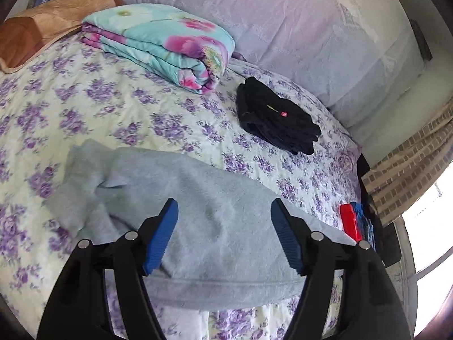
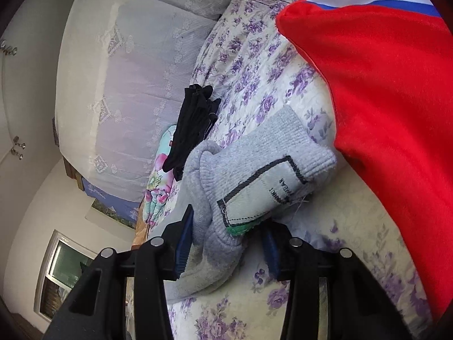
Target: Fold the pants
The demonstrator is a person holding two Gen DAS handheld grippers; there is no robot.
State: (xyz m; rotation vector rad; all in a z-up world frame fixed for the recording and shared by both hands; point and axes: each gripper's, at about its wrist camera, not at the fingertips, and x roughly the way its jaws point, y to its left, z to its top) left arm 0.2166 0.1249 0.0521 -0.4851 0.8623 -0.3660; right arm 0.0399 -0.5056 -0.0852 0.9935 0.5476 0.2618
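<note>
Light grey pants (image 1: 158,175) lie spread on the floral bedsheet (image 1: 99,107). My left gripper (image 1: 224,202) hovers just over them, its blue pads wide apart and holding nothing. In the right wrist view, the pants' ribbed waistband (image 2: 254,153) is bunched, with its white label (image 2: 263,195) facing up. This bunch runs between the jaws of my right gripper (image 2: 226,218). The left pad sits against the cloth, while a dark gap shows at the right pad, so the cloth rests on the bed and is not clamped.
A folded black garment (image 1: 277,119) lies further back on the bed. Behind it are a folded floral quilt (image 1: 167,42) and a brown pillow (image 1: 48,22). A red garment (image 2: 382,99) with a white-blue stripe lies just right of the waistband. The bed's edge is at the right.
</note>
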